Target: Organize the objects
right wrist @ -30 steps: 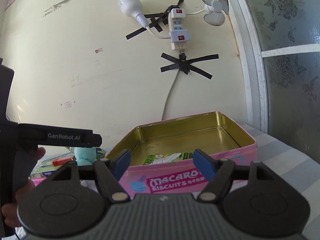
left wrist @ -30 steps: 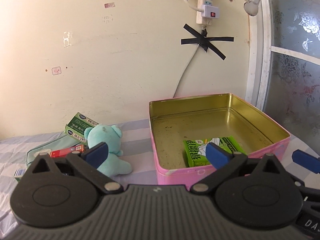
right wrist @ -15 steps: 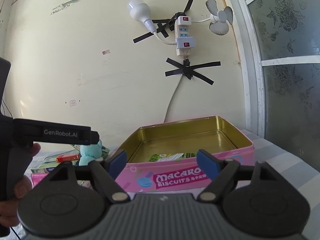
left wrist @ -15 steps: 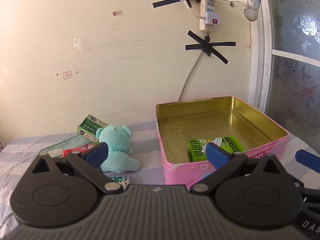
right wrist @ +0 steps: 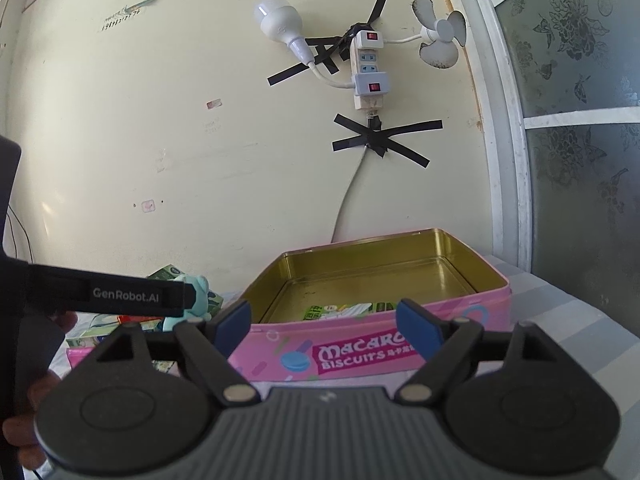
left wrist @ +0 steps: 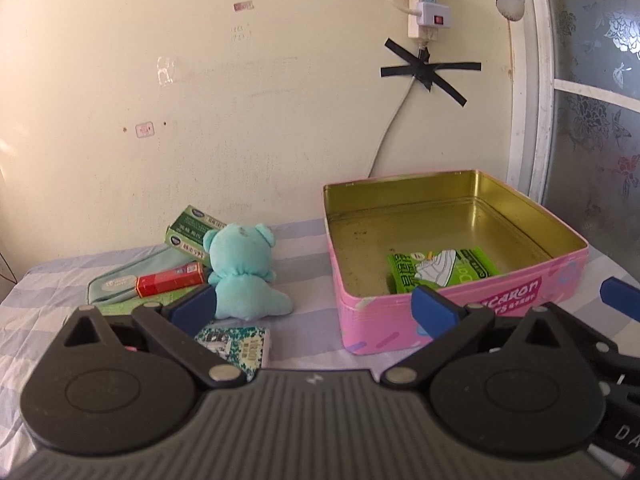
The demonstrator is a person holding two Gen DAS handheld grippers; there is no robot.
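Evidently between picks, both the left tongs and right tongs hang wide open and empty; one green sachet lies inside the pink rectangular biscuit tin; next, probably, the left closes around the teal plush bear beside it.

The tin is pink outside and gold inside, holding a bright green packet. Left of the tin sit a teal plush bear and a red box on blue-and-white striped cloth.
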